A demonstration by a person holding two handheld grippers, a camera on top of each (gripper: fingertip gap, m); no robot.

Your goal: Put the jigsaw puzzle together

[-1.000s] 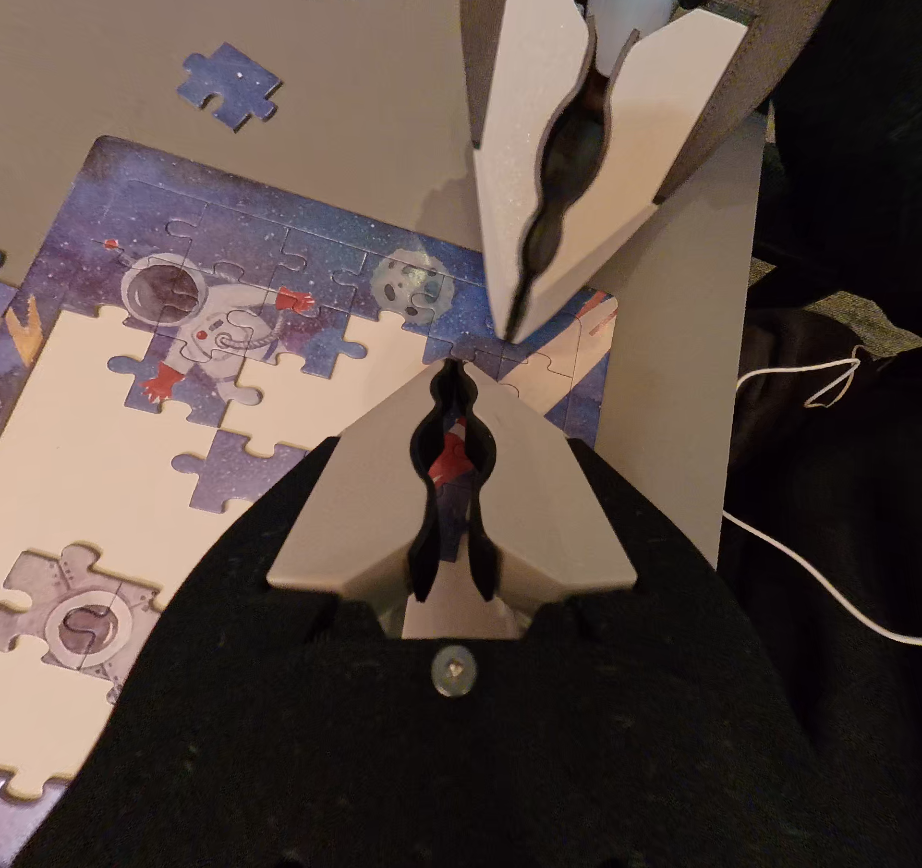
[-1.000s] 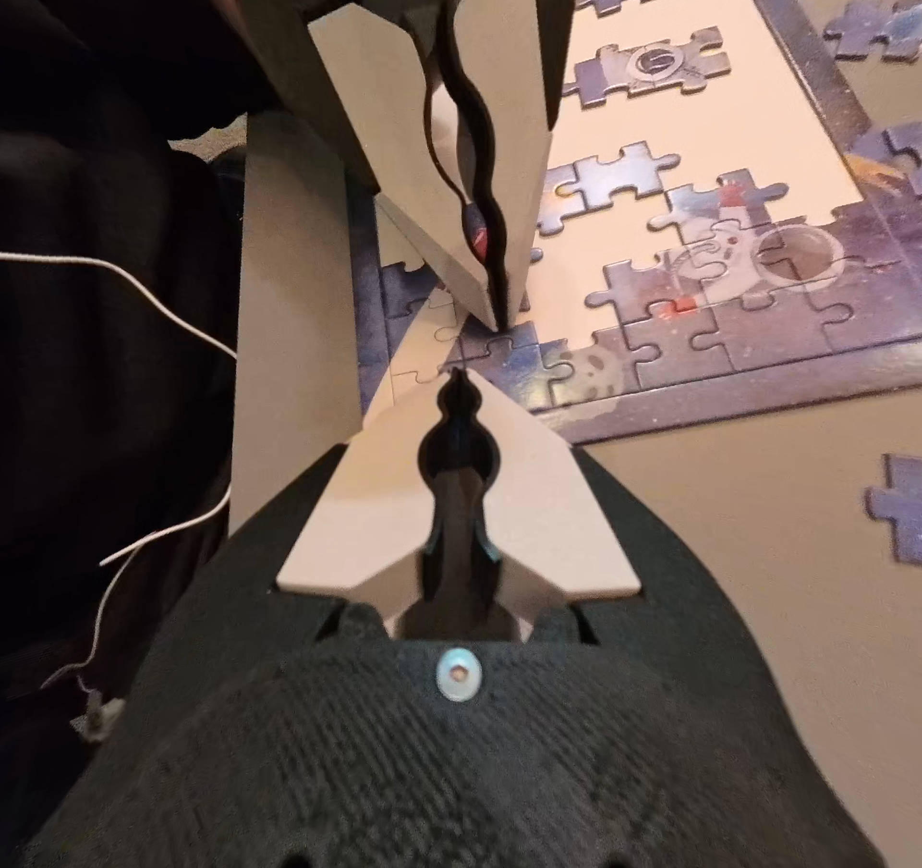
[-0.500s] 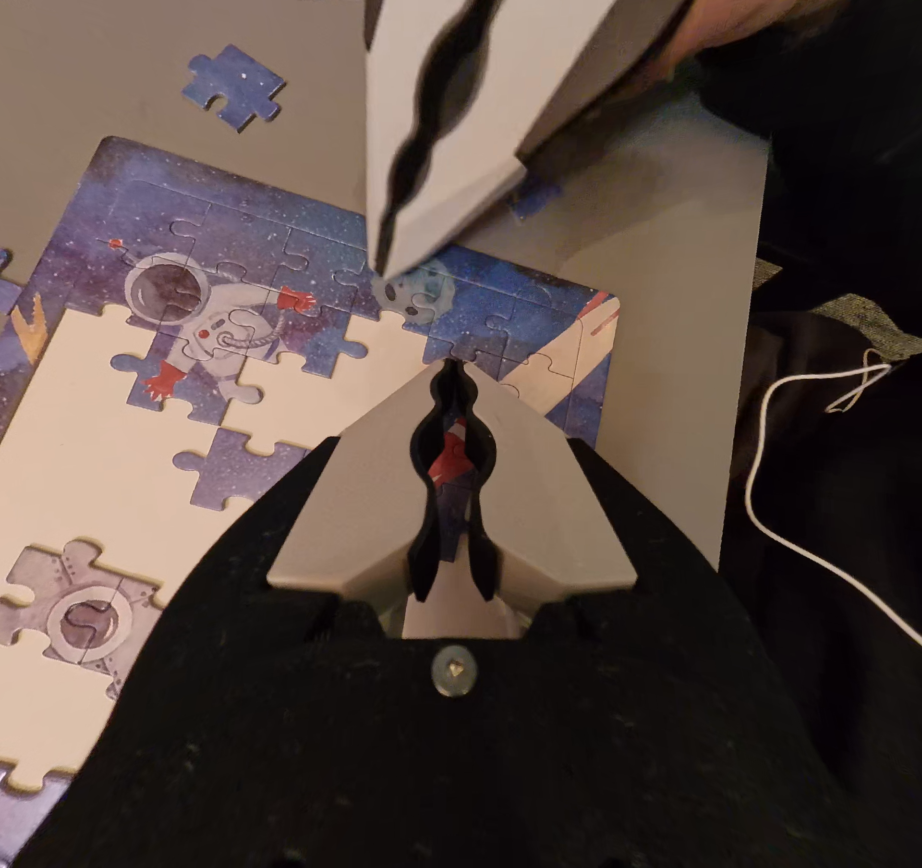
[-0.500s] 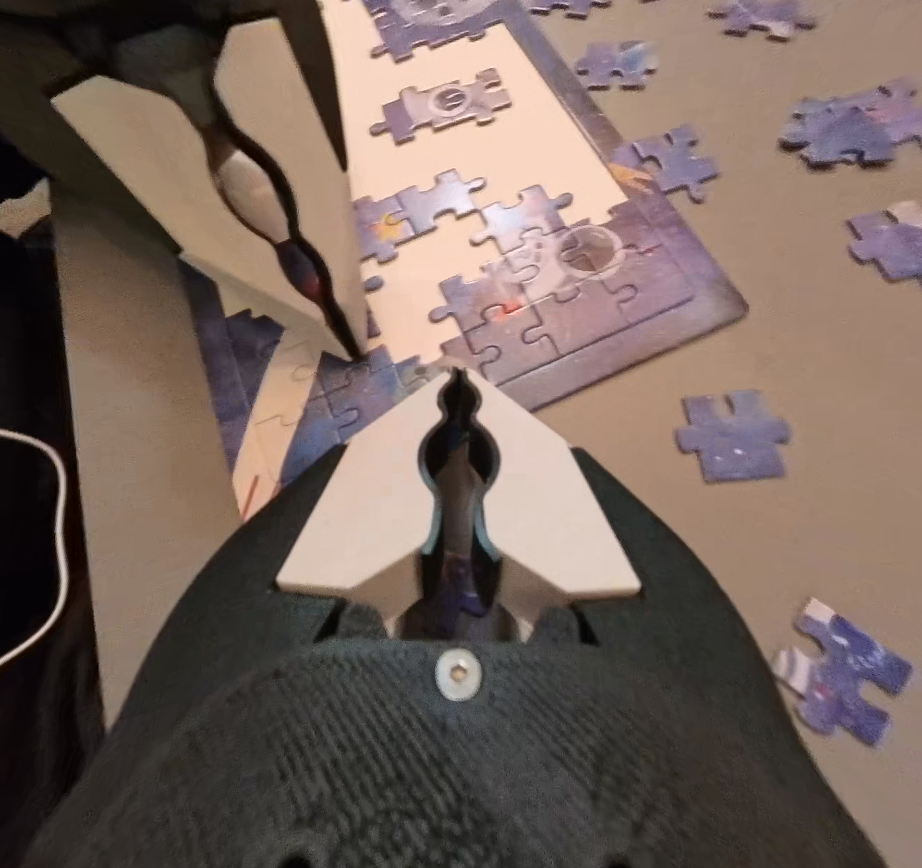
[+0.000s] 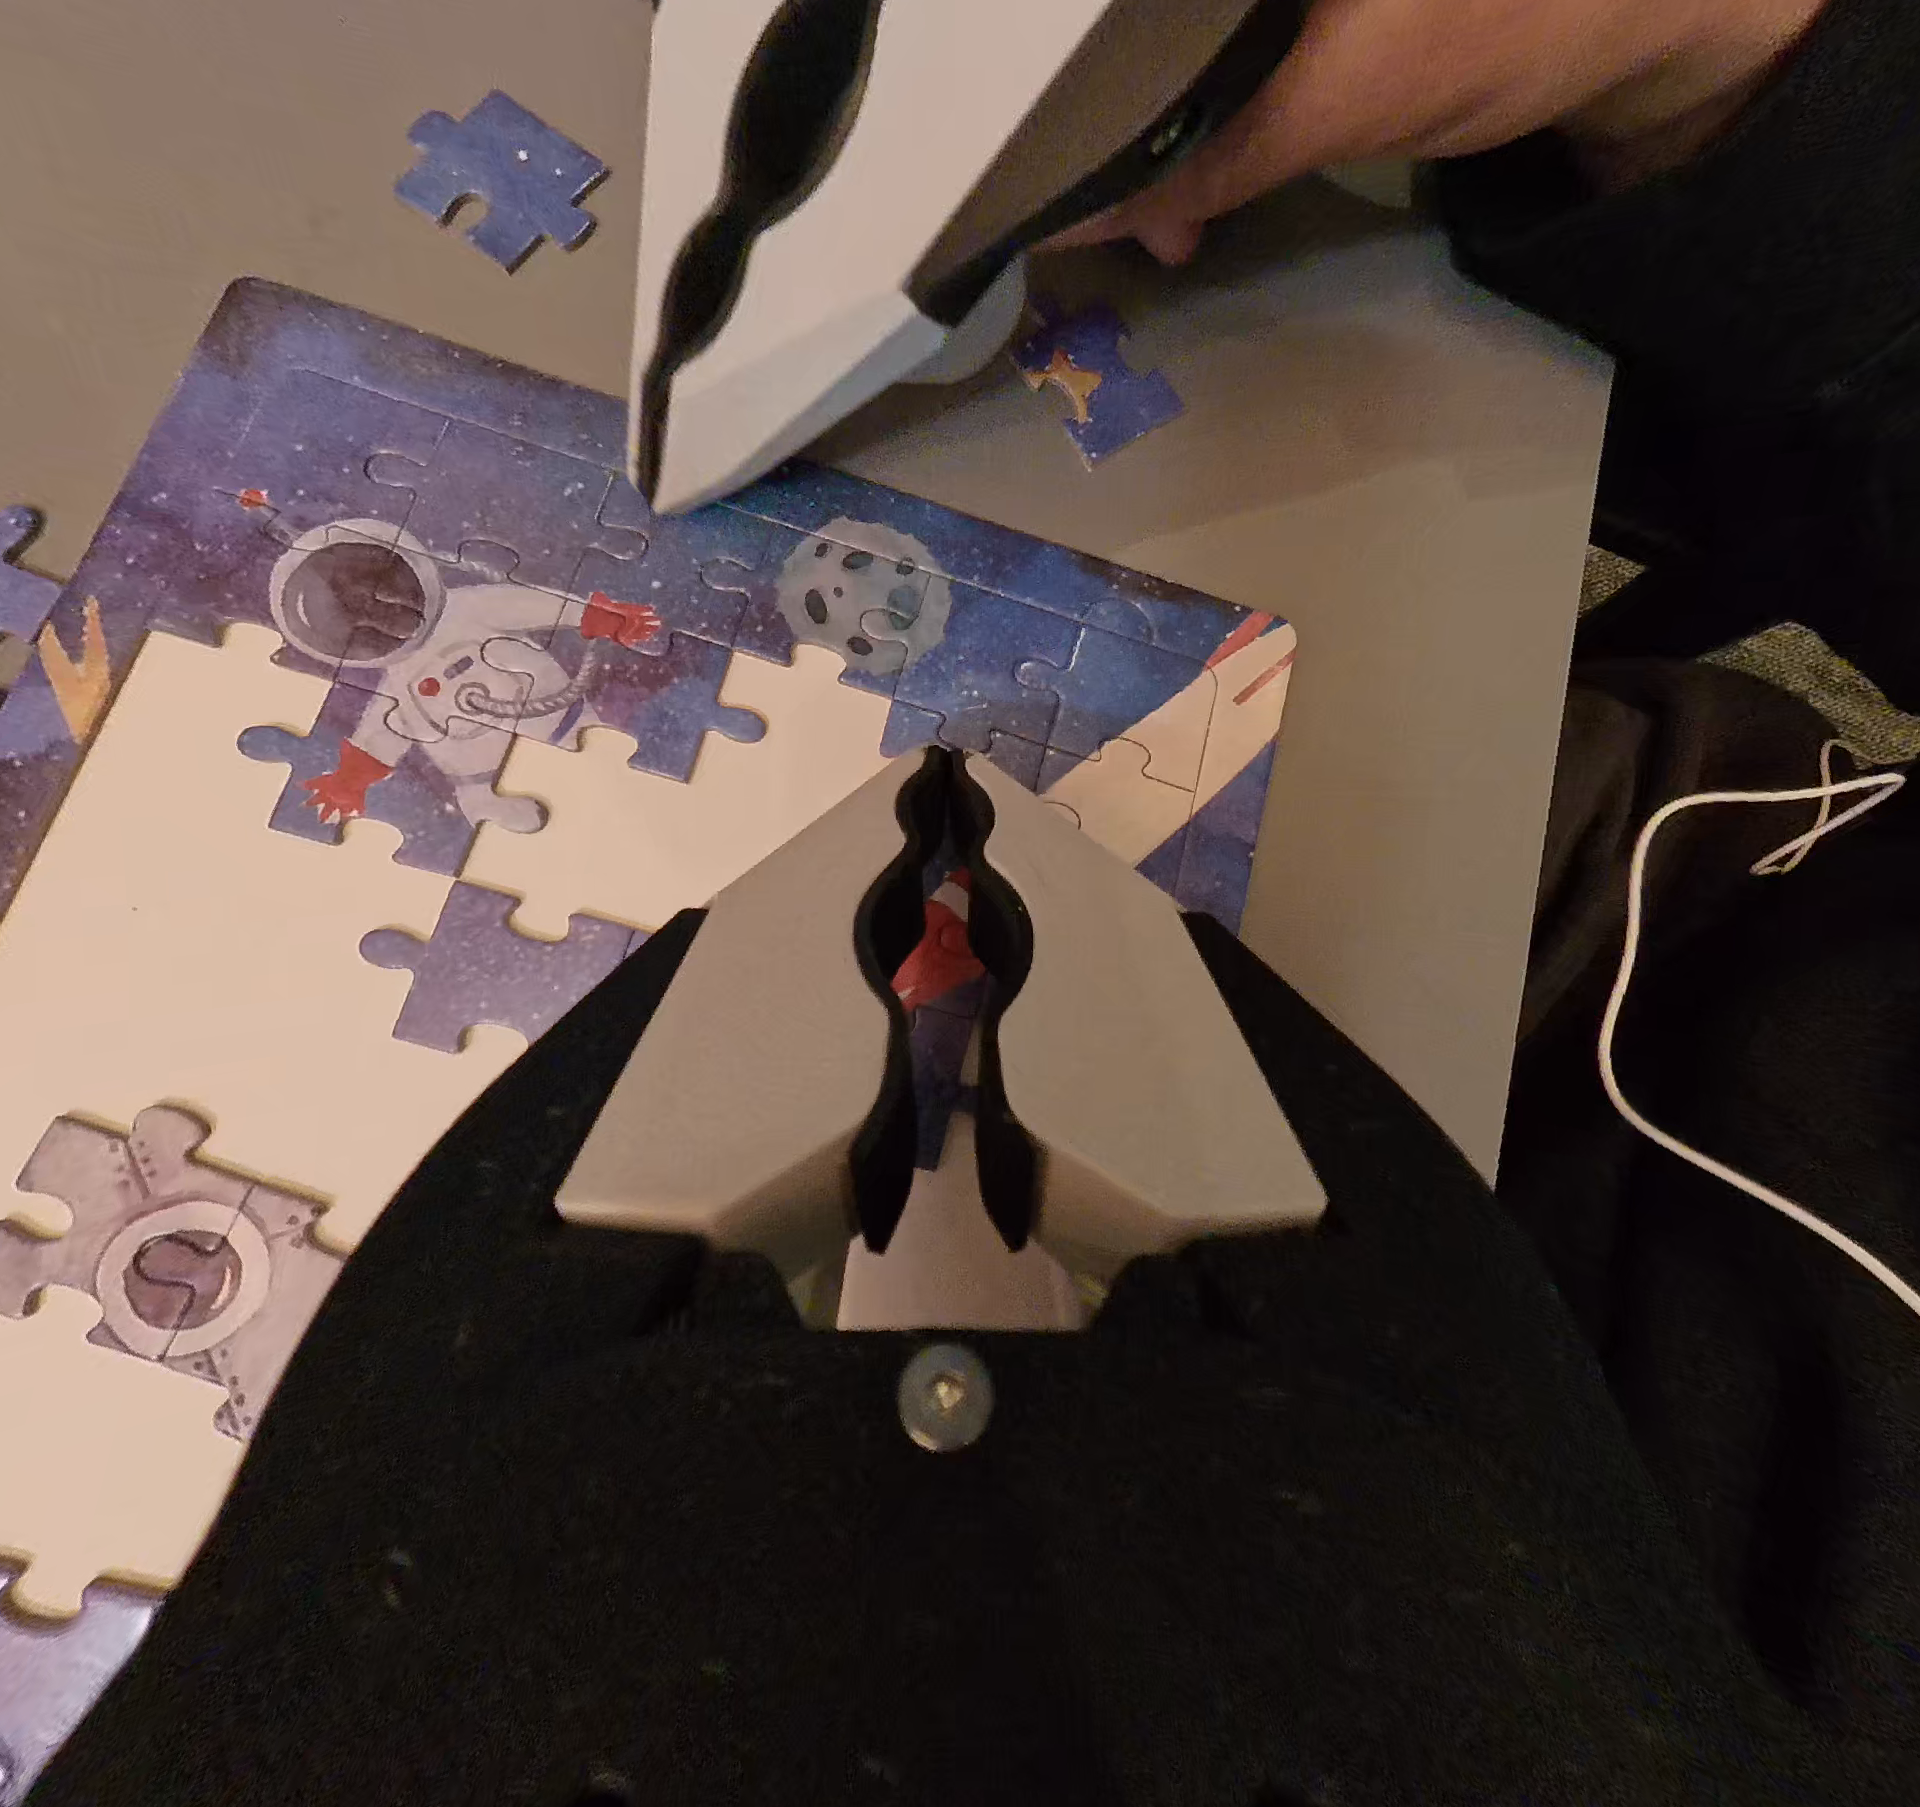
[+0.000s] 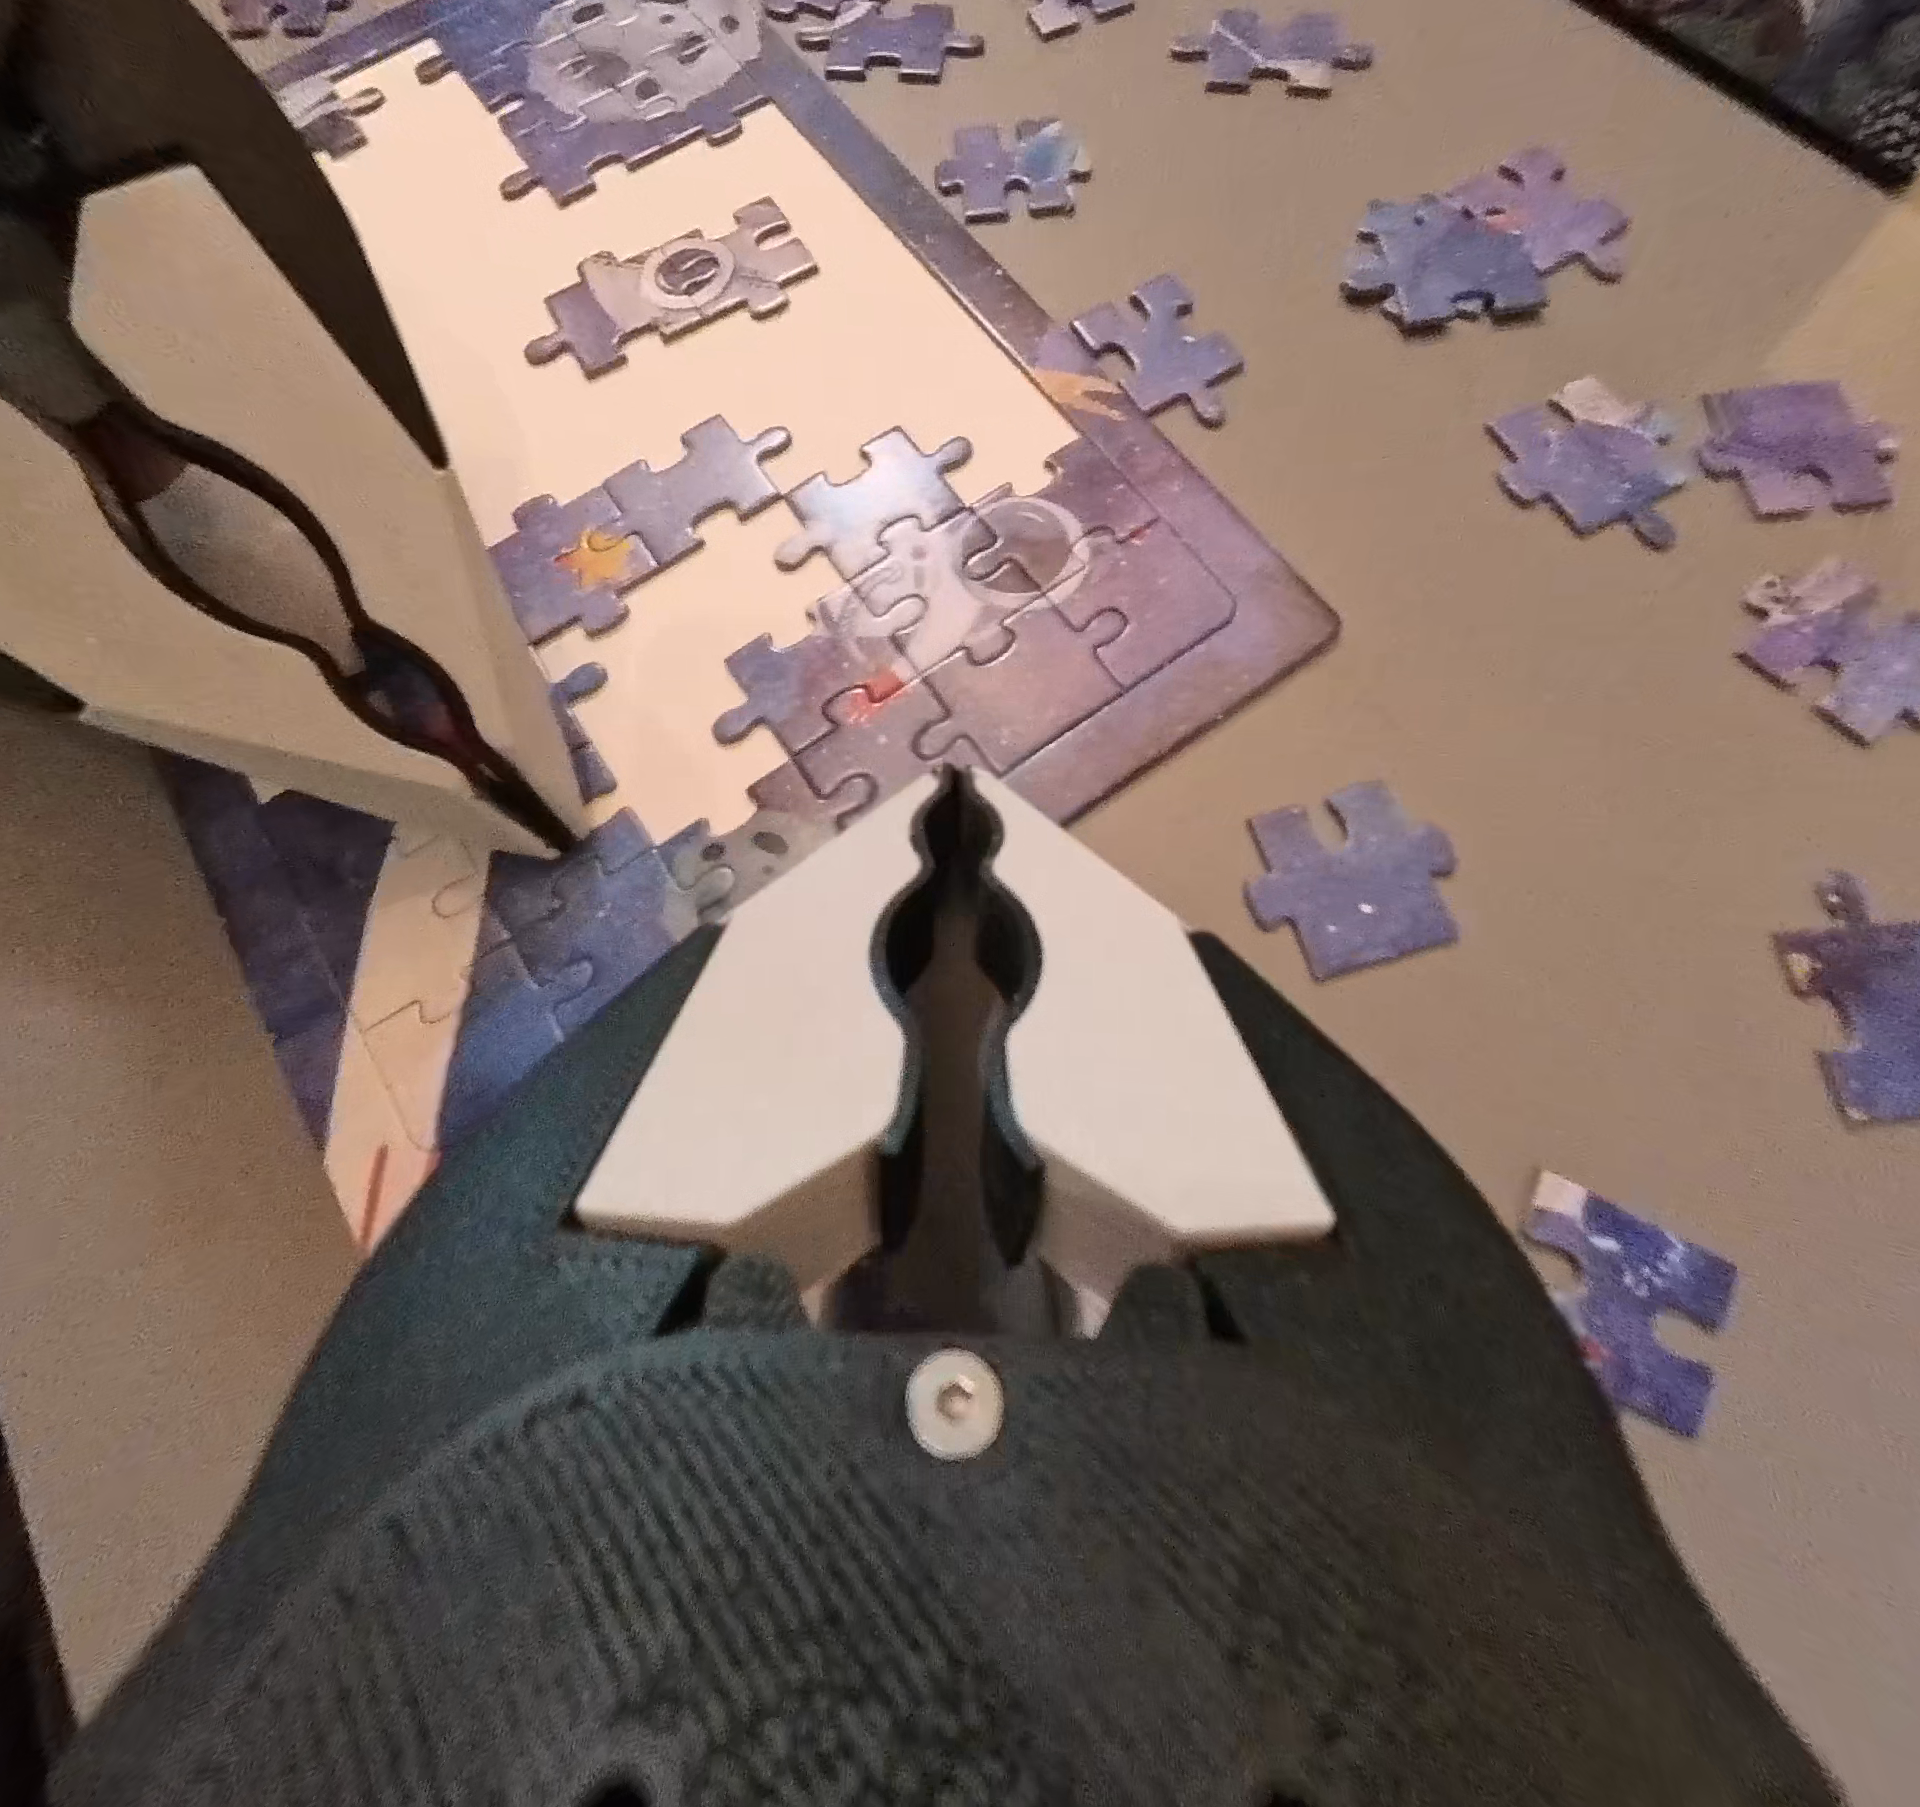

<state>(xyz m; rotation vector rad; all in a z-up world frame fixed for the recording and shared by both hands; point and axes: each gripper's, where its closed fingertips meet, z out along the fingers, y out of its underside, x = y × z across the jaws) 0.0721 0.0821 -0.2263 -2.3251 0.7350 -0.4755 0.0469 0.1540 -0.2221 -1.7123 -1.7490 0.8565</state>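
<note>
hovering low over the puzzle tray, the left gripper has its jaws pressed together on nothing, the tips right at the seam of the fitted blue pieces near the tray's corner. across from it the right gripper is shut just the same, empty, its tip over the tray's border near the grey asteroid.

the loose puzzle pieces look like thin flat card: light, stiff enough to lift by an edge, easy to bend at the knobs, and lying flush on the table, so i'd judge a pinch has to come at an overhanging edge or a tab. nearest the right jaws, off to their right, sits one blue piece alone; more are scattered well beyond it. another with a yellow mark lies just behind the right gripper's fingers.

the tray itself is a shallow frame: the astronaut cluster and the asteroid row are seated ahead of the left jaws, a grey porthole pair off to their left, and a wide stretch of cream base is bare between them.
</note>
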